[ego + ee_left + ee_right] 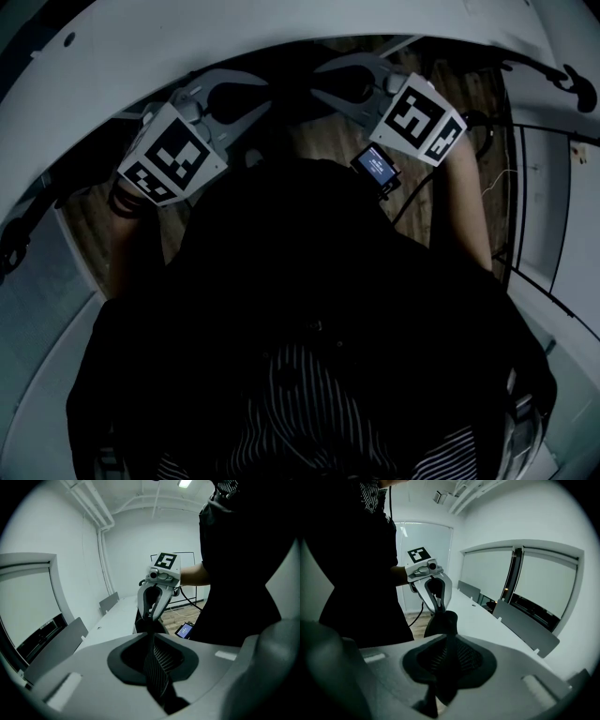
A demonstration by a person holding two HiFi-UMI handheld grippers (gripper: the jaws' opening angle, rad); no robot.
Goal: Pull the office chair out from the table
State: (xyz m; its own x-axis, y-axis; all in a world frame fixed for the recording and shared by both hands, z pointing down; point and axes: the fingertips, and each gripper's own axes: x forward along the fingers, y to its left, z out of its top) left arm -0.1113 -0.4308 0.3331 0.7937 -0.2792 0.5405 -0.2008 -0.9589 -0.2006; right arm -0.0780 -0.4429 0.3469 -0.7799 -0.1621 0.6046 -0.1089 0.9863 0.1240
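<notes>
The office chair shows only as a dark backrest top [150, 626] [443, 623], tucked against the white table [234, 28]. My left gripper [265, 98] and right gripper [316, 89] face each other over it, tips close together. In the left gripper view my jaws [152, 654] stand a narrow slit apart, with a ribbed pad [164, 660] showing and the chair top just beyond the tips. The right gripper's own view [445, 658] shows the same narrow slit. I see nothing pressed between either pair of pads. The seat and base are hidden.
Grey chair backs line the table's far side [61, 641] [525, 625]. A small device with a lit blue screen [377, 167] lies on the wooden floor [441, 202] with cables near it. The person's dark clothing fills the lower head view. White walls curve round the room.
</notes>
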